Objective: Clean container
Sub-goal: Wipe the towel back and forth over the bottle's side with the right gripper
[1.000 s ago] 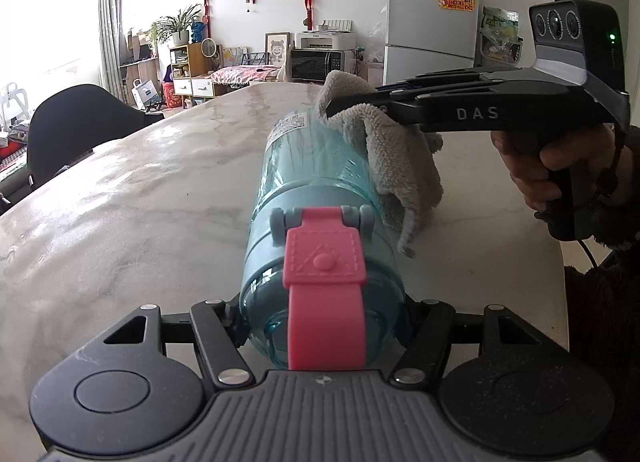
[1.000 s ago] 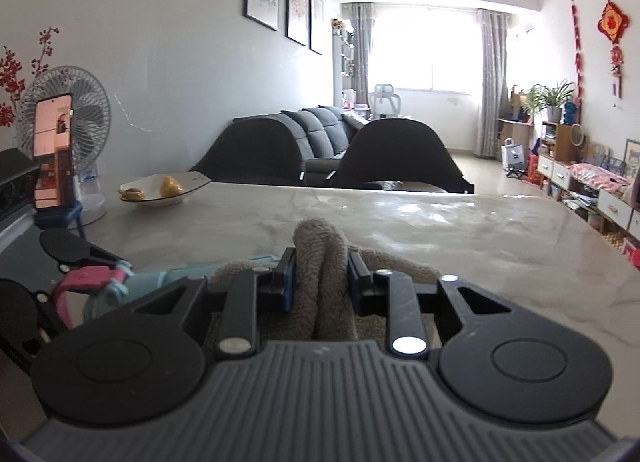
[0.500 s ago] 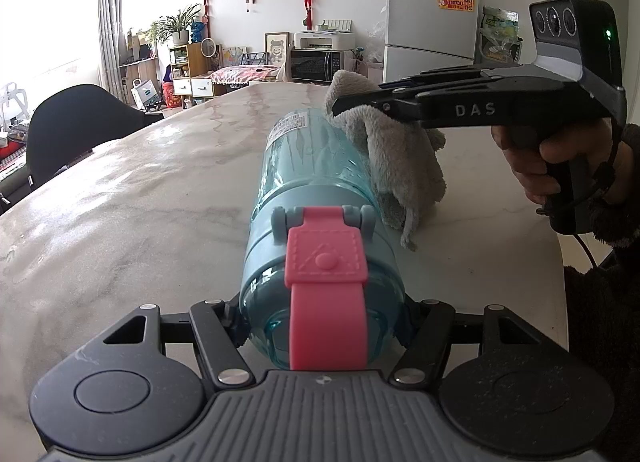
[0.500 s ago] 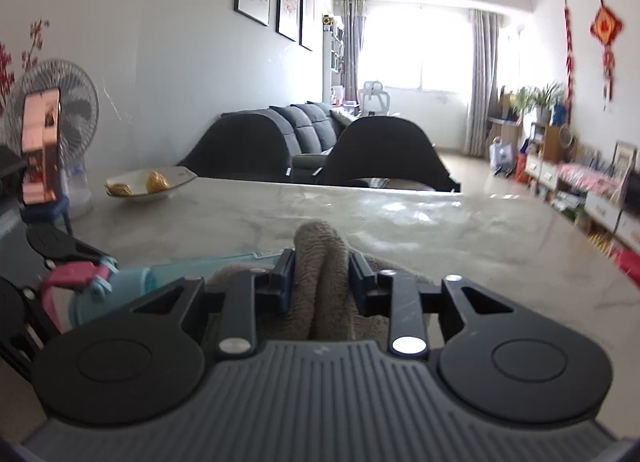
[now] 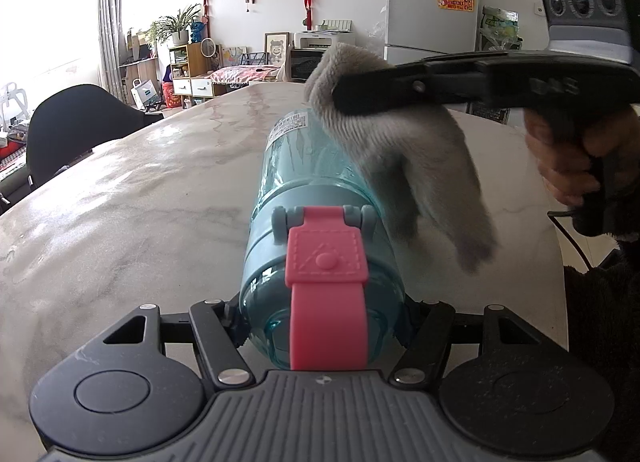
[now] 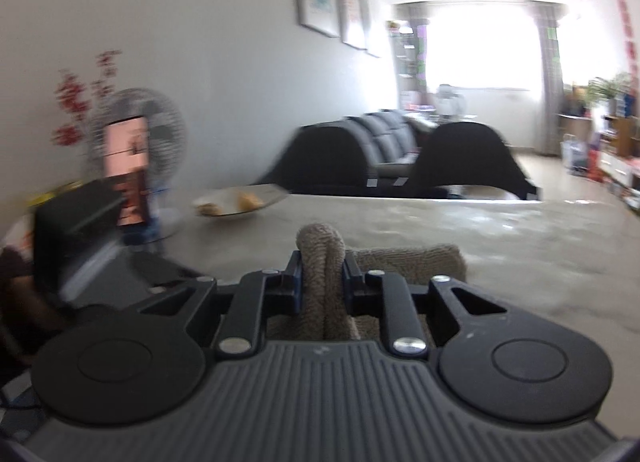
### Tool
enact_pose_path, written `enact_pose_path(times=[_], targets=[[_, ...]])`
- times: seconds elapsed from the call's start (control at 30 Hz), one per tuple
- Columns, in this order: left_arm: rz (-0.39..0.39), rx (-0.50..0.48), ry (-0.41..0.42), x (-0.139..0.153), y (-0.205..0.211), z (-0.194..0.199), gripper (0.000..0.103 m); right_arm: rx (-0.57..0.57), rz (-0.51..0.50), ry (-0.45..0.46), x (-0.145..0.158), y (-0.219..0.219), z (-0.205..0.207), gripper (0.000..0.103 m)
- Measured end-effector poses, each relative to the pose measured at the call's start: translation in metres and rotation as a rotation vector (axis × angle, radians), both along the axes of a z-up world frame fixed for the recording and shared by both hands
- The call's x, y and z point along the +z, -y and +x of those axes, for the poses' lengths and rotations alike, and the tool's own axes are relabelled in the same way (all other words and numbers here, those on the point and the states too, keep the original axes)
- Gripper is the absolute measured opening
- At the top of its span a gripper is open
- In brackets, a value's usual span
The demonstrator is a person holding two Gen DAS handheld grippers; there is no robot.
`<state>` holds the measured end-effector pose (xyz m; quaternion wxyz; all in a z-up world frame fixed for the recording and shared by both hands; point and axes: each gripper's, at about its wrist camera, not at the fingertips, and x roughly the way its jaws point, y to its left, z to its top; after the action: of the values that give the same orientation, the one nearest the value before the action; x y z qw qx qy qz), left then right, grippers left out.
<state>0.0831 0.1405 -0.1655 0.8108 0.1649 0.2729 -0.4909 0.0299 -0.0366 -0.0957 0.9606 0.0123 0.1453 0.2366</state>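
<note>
The bottle point(image 5: 320, 198) lay on its side on the table point(image 5: 132, 198), its lid end clamped in the left gripper point(image 5: 320, 314). The right gripper point(image 6: 323, 278), jaws closing, pinched a cloth point(image 5: 404, 142) draped over the bottle's upper side.

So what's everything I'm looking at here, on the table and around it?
Bottle: one, clear teal, pink strap; lying on the table, cap end gripped.
Cloth: one, grey-brown; draped over the bottle's far side.
Table: one, pale marble.
Dish: one, pale, with yellowish food; far table edge.
Phone: one, screen lit; before a white fan.
Chairs: black, beyond the table.
Fridge: one, white, stickered; back wall.
Left gripper: black jaws shut on the bottle.
Right gripper: black jaws closing, pinching the cloth.
Hand: one, holding the right gripper.
</note>
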Motion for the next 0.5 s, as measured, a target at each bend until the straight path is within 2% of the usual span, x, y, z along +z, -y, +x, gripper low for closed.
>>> enact_pose_path(times=[0.13, 0.2, 0.5], targets=[[0.000, 0.000, -0.001, -0.001, 0.000, 0.000, 0.067, 0.030, -0.075, 0.011, -0.009, -0.014, -0.001, 0.019], [0.000, 0.000, -0.001, -0.001, 0.000, 0.000, 0.067, 0.026, -0.069, 0.004, -0.007, -0.011, 0.001, 0.019], [0.000, 0.000, -0.001, 0.001, 0.000, -0.002, 0.067, -0.196, -0.066, -0.034, -0.013, 0.022, 0.017, 0.019]])
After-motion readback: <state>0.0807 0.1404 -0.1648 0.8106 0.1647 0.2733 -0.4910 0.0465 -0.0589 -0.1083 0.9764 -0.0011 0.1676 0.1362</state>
